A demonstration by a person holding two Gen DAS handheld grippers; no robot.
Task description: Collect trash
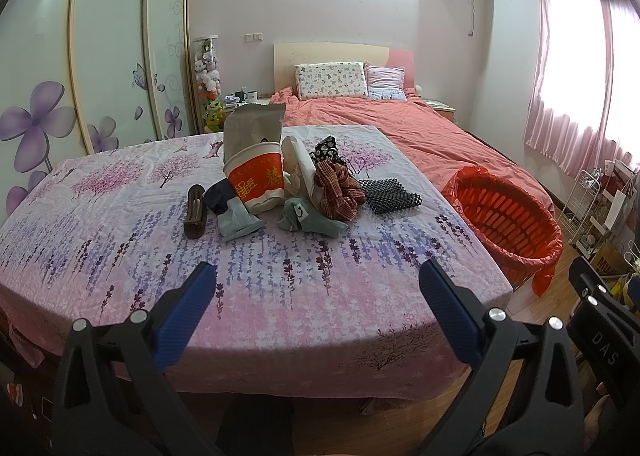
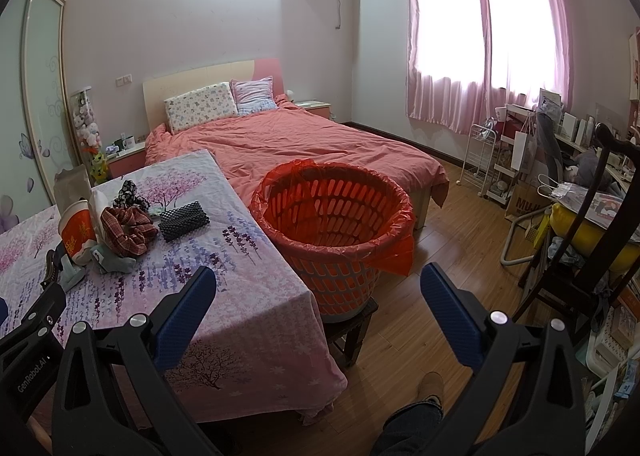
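Note:
A pile of items lies mid-table on the floral cloth (image 1: 120, 256): a red and white paper cup (image 1: 256, 184) on its side, a grey paper bag (image 1: 252, 128), white wrapping (image 1: 298, 164), a plaid cloth (image 1: 338, 192), grey socks (image 1: 240, 220), a black beaded purse (image 1: 390, 196) and a brown comb (image 1: 195, 212). An orange basket (image 2: 332, 224) lined with a red bag stands on a stool right of the table; it also shows in the left wrist view (image 1: 508, 224). My left gripper (image 1: 318, 288) is open and empty over the table's near edge. My right gripper (image 2: 318, 288) is open and empty before the basket.
A bed with a pink cover (image 2: 312, 140) lies behind the table. A dark wooden chair (image 2: 592, 224) and cluttered shelves (image 2: 520, 160) stand at the right. A wardrobe (image 1: 120, 56) lines the left wall. The person's leg (image 2: 416, 420) is over the wooden floor.

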